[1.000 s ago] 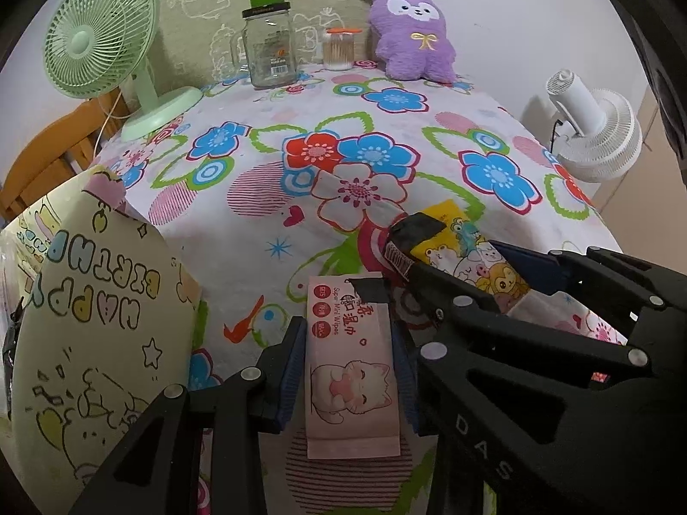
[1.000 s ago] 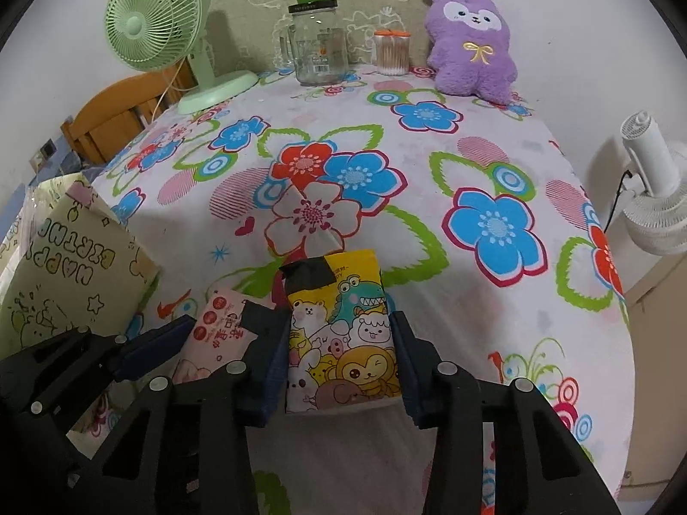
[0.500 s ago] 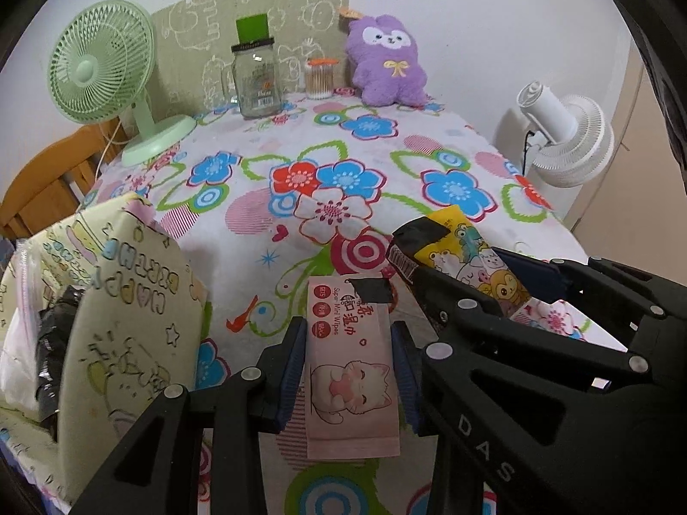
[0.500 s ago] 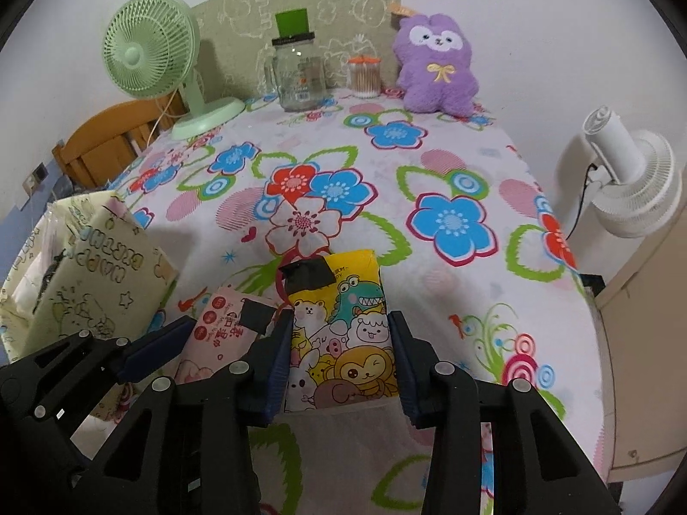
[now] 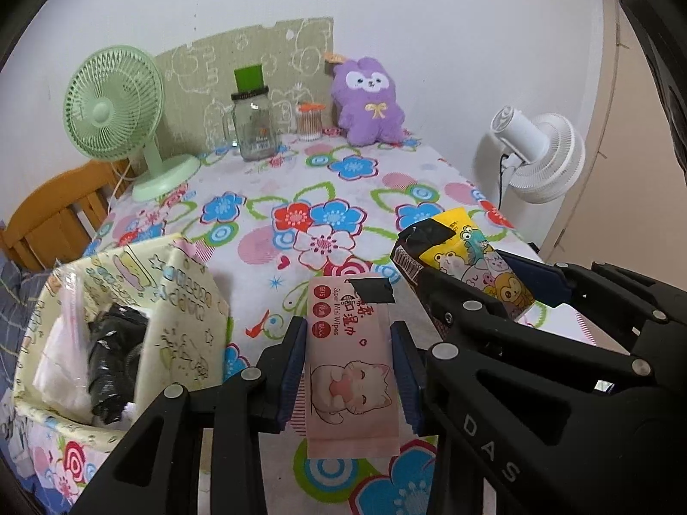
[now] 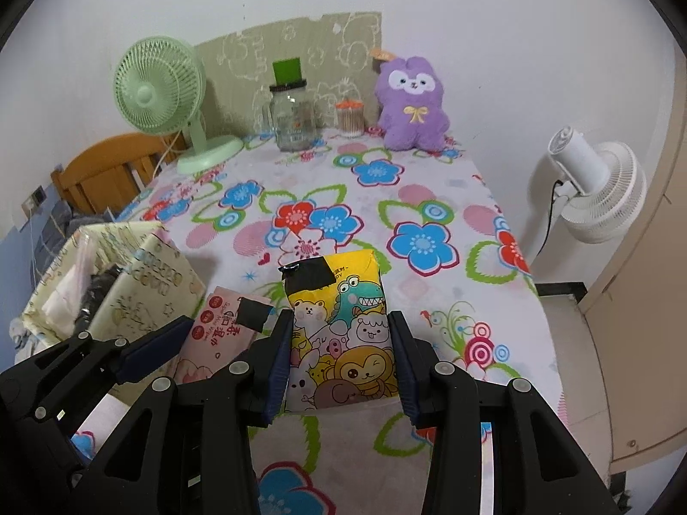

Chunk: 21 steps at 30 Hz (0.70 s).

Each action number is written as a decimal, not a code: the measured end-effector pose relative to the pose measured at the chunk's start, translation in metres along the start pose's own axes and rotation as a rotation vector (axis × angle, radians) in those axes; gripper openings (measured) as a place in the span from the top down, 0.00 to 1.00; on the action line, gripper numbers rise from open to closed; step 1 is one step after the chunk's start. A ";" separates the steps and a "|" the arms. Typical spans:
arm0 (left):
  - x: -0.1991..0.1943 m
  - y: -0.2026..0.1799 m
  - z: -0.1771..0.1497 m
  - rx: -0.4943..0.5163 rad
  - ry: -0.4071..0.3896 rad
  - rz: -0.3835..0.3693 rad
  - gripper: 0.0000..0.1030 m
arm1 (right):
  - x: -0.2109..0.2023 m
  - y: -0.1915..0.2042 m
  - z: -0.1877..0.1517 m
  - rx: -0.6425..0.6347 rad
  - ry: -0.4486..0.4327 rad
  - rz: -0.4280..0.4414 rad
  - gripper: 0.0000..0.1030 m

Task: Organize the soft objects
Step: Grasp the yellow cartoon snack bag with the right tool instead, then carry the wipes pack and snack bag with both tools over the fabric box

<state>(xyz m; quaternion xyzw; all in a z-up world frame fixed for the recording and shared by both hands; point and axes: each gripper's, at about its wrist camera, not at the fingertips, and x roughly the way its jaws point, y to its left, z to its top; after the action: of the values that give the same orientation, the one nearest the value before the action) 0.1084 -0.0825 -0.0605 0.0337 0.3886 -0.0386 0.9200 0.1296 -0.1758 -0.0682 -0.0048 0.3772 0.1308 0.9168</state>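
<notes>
My left gripper (image 5: pixel 348 334) is shut on a pink wet-wipes pack (image 5: pixel 350 369) with a cat picture, held above the flowered table. My right gripper (image 6: pixel 341 328) is shut on a yellow tissue pack (image 6: pixel 343 330) with cartoon animals, held just right of the pink pack (image 6: pixel 223 334). The yellow pack also shows in the left wrist view (image 5: pixel 468 253). A yellow "Happy Birthday" paper bag (image 5: pixel 180 322) stands open at the left and holds white and black soft items (image 5: pixel 107 352). It also shows in the right wrist view (image 6: pixel 141 283).
At the table's far edge stand a green desk fan (image 5: pixel 116 107), a glass jar (image 5: pixel 253 128), a cotton-swab tub (image 5: pixel 310 122) and a purple plush toy (image 5: pixel 369 103). A white fan (image 6: pixel 597 189) stands off the table's right side. A wooden chair (image 6: pixel 107 171) is at the left.
Both grippers have risen and pulled back from the table with their packs held. The open top of the paper bag has come into view at the left.
</notes>
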 end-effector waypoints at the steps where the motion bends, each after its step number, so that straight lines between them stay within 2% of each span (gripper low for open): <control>1: -0.004 0.000 0.001 0.002 -0.006 -0.001 0.61 | -0.004 0.001 0.000 0.003 -0.004 -0.002 0.56; 21: -0.084 -0.001 0.010 0.057 -0.159 -0.032 0.61 | -0.091 0.016 0.005 0.049 -0.164 -0.040 0.56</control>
<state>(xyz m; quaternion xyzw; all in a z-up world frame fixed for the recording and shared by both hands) 0.0569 -0.0802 0.0068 0.0506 0.3137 -0.0669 0.9458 0.0674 -0.1812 -0.0001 0.0208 0.3038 0.1030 0.9469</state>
